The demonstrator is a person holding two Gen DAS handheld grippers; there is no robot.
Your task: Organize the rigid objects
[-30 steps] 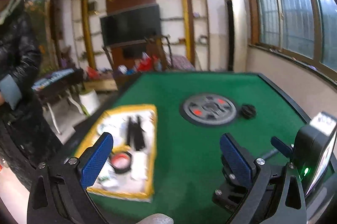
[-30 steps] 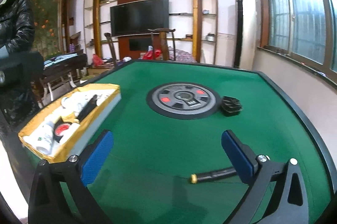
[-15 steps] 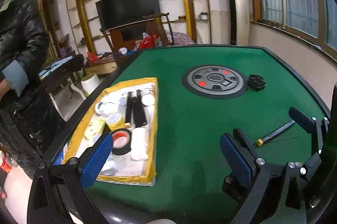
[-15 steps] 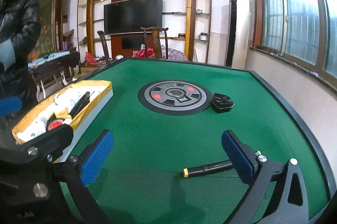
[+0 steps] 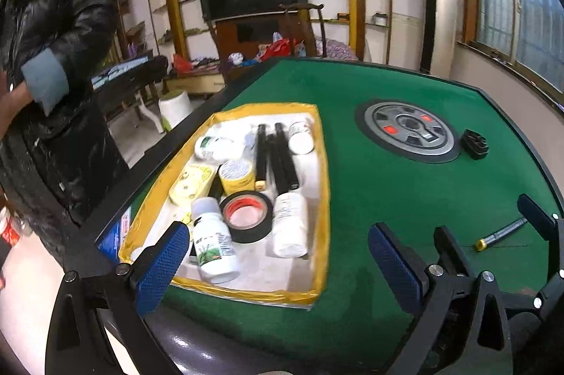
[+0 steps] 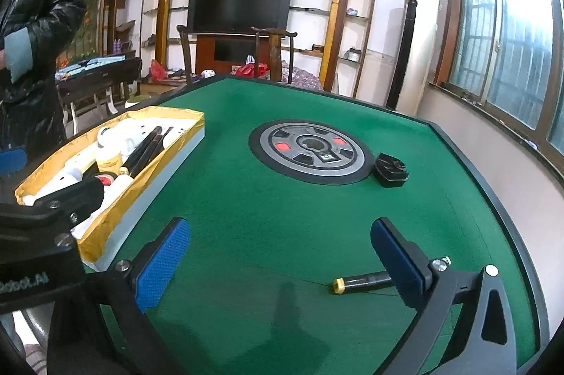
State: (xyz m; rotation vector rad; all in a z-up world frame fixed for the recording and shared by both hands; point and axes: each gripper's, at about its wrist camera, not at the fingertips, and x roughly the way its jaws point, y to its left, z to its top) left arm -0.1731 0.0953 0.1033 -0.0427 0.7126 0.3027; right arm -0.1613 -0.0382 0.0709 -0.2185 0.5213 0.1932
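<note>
- the left gripper (image 5: 275, 255) is hovering over the near end of the tray (image 5: 319, 184), its blue pads spread wide apart and gripping nothing; it looks placed there to be ready for sorting what lies inside.
- the right gripper (image 6: 278, 264) is hanging low over the green table (image 6: 246, 198), pads likewise wide apart and empty, with the pen (image 6: 363, 281) lying on the felt just beside its right pad.
- the pen is resting flat, yellow tip pointing left, well apart from the tray; judging by the task, it is the loose thing waiting to be collected, and the open pads seem lined up for closing across its barrel.
- the tray is sitting at the left edge of the table and is already holding a white bottle (image 5: 213, 241), a roll of black tape (image 5: 246, 216), a second white bottle (image 5: 290, 223) and two black tubes (image 5: 278, 156) laid side by side, likely so they are not rolling about.
- a small black part (image 6: 391, 168) is sitting just beside the round centre plate (image 6: 310, 151), also outside the tray, so it is probably waiting its turn too.
- a person in a dark jacket (image 5: 53, 57) is standing off the left side of the table.
- the pen is thin and lying flat, so a grip may be slipping unless the pads are coming down low on either side.
</note>
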